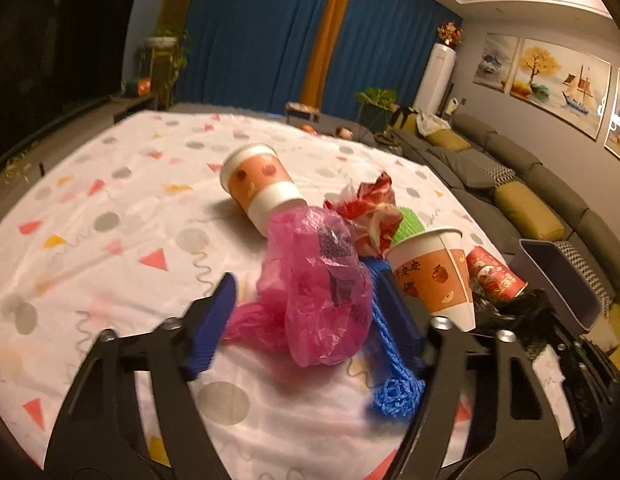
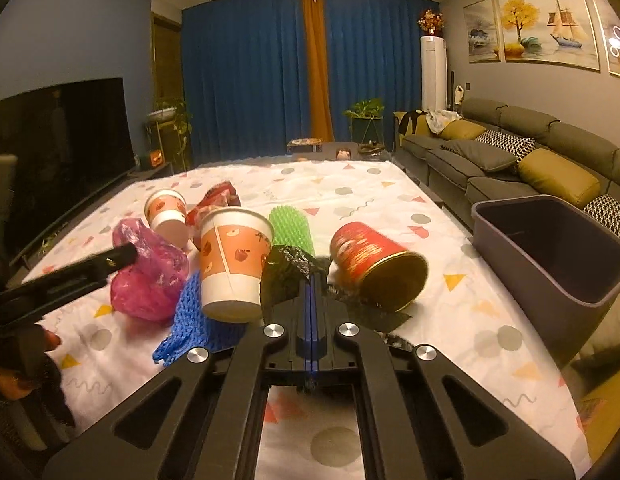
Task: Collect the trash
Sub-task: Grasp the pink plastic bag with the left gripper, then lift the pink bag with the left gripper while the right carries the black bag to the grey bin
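Because the trash lies heaped in one cluster on the patterned tablecloth (image 2: pixel 450 216), both tools work the same pile from opposite sides. The left gripper (image 1: pixel 305 304) stands apart around the pink plastic bag (image 1: pixel 314 276) — the bag sits between its blue fingers (image 1: pixel 213 320), though whether the pads press it yet cannot be told. The right gripper (image 2: pixel 312 280) is closed together, its tips on the black crumpled wrapper (image 2: pixel 287 276) directly ahead, apparently pinching its edge. Just left of those tips an orange paper cup (image 2: pixel 233 260) stands inverted on blue netting (image 2: pixel 189 320); just right lies a red cup (image 2: pixel 374 264) on its side. The grey bin (image 2: pixel 550 248) waits open, further to the right — placed within reach for drops
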Available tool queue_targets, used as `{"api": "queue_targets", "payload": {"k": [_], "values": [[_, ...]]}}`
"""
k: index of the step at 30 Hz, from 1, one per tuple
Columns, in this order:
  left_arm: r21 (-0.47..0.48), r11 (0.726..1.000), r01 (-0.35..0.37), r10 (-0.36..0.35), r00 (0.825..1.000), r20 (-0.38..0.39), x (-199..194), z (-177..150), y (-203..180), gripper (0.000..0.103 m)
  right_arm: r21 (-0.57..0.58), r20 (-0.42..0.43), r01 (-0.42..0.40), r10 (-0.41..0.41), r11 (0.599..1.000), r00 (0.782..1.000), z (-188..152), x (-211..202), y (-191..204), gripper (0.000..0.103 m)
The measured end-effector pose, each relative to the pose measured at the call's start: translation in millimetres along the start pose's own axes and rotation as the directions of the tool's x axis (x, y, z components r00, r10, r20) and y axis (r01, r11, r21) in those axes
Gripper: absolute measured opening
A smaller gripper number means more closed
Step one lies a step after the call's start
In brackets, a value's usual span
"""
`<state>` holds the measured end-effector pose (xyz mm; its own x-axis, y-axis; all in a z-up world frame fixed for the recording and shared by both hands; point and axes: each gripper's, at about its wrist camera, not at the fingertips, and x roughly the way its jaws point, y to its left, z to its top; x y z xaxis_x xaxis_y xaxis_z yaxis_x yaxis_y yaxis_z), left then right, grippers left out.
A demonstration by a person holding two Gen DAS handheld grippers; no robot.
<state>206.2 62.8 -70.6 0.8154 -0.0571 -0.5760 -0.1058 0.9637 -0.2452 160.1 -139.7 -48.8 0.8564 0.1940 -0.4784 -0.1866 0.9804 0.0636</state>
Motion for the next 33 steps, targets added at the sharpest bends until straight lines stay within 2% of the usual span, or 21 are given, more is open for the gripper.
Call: {"api": "queue_targets", "payload": {"k": [4, 6, 8, 11, 22, 33], "values": [[-0.014, 0.999, 0.051, -0.052, 0.997, -0.058, 11.9, -4.8, 1.1, 0.039, 0.014, 0.016, -0.005, 0.004, 1.000, 1.000, -1.5, -14.3, -6.2, 0.001], [-0.029, 0.997, 0.072, -0.074, 0.994, -0.080, 15.8, -7.5, 2.5, 0.024, 0.019, 0.016, -0.011, 0.011, 1.000, 1.000, -3.5, -19.8, -8.1, 0.001], [-0.039, 0.997, 0.072, -0.076, 0.993, -0.089, 16.6, -10.1, 3.8, 0.014, 0.021, 0.022, -0.012, 0.011, 1.000, 1.000, -5.5, -26.0, -9.8, 0.001], [-0.051, 0.996, 0.079, -0.083, 0.993, -0.081, 10.5, -11.4, 5.0, 0.004, 0.025, 0.031, -0.017, 0.016, 1.000, 0.999, -6.2, -34.6, -12.0, 0.001], [-0.052, 0.993, 0.108, -0.104, 0.992, 0.076, -65.2, -13.8, 4.7, 0.002, 0.038, 0.066, -0.029, 0.026, 0.999, 0.997, -10.4, -65.3, -21.4, 0.001], [-0.012, 0.990, 0.139, -0.135, 0.979, 0.153, -111.6, -17.0, -10.0, 0.002, 0.037, 0.120, -0.024, 0.020, 0.999, 0.993, -8.3, -99.1, -30.2, 0.001]]}}
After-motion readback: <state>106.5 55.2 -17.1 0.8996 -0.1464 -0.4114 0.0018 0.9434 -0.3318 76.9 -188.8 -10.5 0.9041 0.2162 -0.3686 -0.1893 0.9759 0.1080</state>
